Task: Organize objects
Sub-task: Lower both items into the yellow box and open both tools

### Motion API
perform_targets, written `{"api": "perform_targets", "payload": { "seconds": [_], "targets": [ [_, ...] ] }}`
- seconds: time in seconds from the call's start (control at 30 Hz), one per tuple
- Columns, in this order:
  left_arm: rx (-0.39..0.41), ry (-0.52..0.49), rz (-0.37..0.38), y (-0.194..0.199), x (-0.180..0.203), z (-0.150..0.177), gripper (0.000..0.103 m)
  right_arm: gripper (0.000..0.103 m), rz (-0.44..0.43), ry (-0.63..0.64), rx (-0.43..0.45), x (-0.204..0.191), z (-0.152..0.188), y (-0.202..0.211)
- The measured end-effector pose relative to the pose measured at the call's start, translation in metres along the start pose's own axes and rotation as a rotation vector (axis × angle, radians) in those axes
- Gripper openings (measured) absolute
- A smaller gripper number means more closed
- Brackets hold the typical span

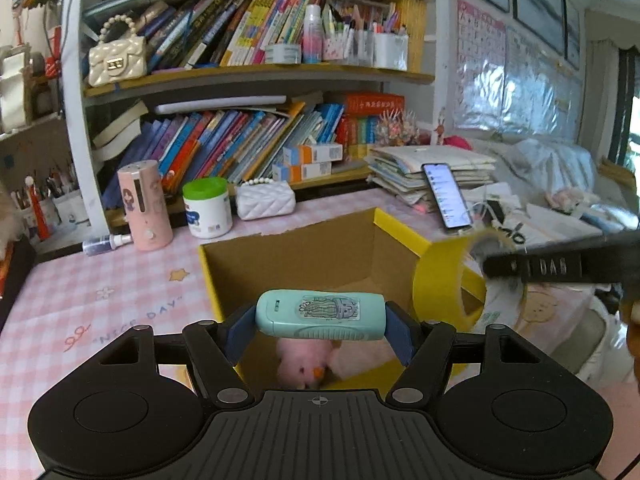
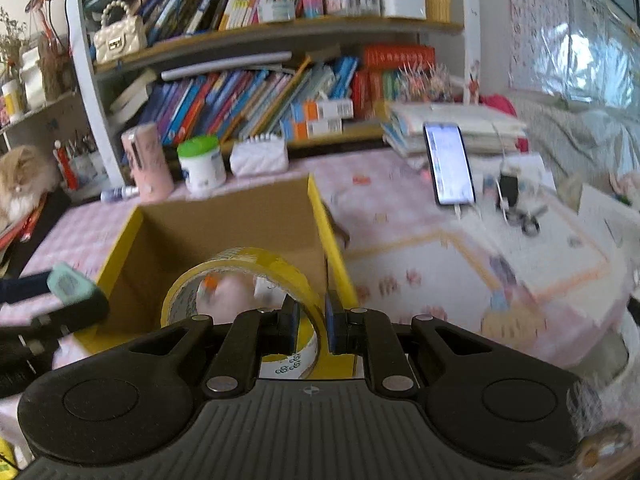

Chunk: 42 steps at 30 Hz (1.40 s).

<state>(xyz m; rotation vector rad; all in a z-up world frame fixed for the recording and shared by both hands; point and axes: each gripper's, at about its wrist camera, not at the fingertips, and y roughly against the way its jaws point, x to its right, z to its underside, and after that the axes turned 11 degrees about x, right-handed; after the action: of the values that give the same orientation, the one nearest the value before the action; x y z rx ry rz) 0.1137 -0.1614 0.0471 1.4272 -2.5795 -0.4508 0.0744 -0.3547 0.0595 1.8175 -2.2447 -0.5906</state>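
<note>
Box: open yellow cardboard box (image 1: 294,256) on the pink checked worktop (image 1: 100,304).
Inside: pink plush toy (image 1: 304,364).
Far left: green-lidded white tub (image 1: 208,208).
Far right: black smartphone (image 1: 447,196).

Two claws are in view: the left claw (image 1: 320,316) and the right claw (image 2: 311,330). One open cardboard box (image 1: 304,256) stands on the tabletop (image 1: 100,312), with one pink plush toy (image 1: 304,364) inside. There is one teal case (image 1: 320,314) and one yellow tape roll (image 2: 244,276). Behind stand one pink bottle (image 1: 144,204), one green-lidded jar (image 1: 207,208), one small spray bottle (image 1: 105,243), one lit phone (image 1: 447,195) and two quilted purses, white (image 1: 265,199) and cream (image 1: 116,56). One cat (image 2: 24,184) lies at the left.
</note>
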Motion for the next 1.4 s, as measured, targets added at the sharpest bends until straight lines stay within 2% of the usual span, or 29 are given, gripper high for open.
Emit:
{"api": "perform_targets", "payload": {
  "seconds": [0.23,0.3,0.47,0.77,1.03,1.2,1.33,1.4],
  "targets": [
    [-0.089,-0.008,-0.05,-0.05,0.004,0.008,0.068,0.011,-0.053,0.045,0.024,0.005,-0.03,-0.05],
    [-0.116,-0.001,-0.055,-0.059,0.005,0.012,0.068,0.011,-0.076,0.051,0.0,0.004,-0.032,-0.067],
    [-0.157,0.003,-0.07,-0.074,0.007,0.02,0.069,0.01,-0.108,0.1,-0.059,-0.001,-0.028,-0.103],
    [-0.174,0.001,-0.15,-0.083,0.004,0.023,0.07,0.009,-0.156,0.193,-0.115,-0.013,-0.019,-0.15],
    [-0.101,-0.006,-0.162,-0.067,0.01,0.014,0.077,0.011,-0.192,0.291,-0.17,-0.025,-0.012,-0.169],
    [-0.063,0.016,-0.198,-0.054,0.01,0.009,0.085,0.019,-0.186,0.37,-0.176,-0.034,-0.009,-0.174],
    [-0.036,0.053,-0.234,-0.038,0.005,0.005,0.09,0.036,-0.202,0.396,-0.181,-0.038,-0.007,-0.169],
    [-0.015,0.072,-0.262,-0.027,0.001,0.003,0.093,0.036,-0.194,0.375,-0.169,-0.036,-0.006,-0.163]
  ]
}}
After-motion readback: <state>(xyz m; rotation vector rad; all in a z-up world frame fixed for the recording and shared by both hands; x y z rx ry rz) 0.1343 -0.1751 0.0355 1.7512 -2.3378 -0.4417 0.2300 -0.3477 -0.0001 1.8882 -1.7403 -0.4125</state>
